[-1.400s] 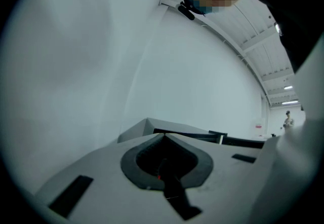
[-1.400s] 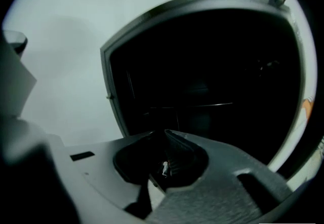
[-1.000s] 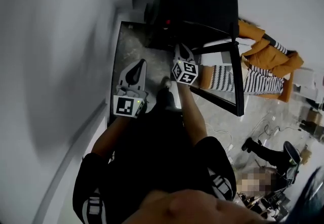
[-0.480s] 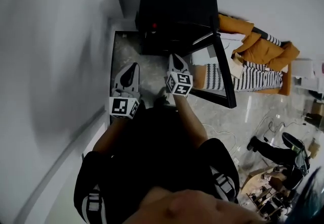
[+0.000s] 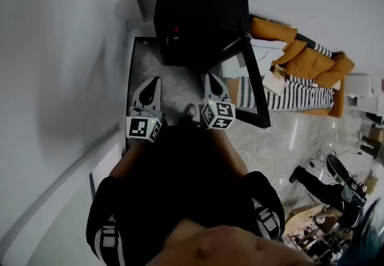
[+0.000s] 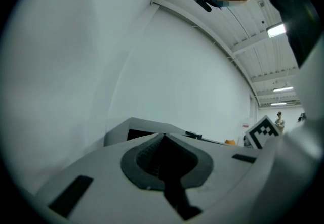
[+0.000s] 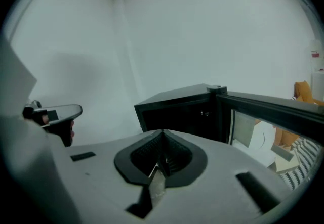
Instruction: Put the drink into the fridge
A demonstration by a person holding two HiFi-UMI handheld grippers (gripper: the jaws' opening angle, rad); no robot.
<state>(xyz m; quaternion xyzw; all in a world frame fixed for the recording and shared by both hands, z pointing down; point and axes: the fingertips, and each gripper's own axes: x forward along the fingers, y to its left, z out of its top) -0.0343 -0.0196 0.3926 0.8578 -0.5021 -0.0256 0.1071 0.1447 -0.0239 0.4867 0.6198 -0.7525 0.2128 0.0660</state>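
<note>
Leftmost, holds left gripper above pale stone floor, jaws pressed together on nothing. Next, just beside it, holds right gripper, jaws likewise closed and empty. Faces black fridge close ahead, inside too dark to read, with glass door swung open rightward.

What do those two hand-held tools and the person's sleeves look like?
The left gripper and right gripper are pale grey wedges tapering to a point, with dark pads inside. Each carries a cube of black-and-white square markers. The person's black top has short sleeves with white stripes.
</note>
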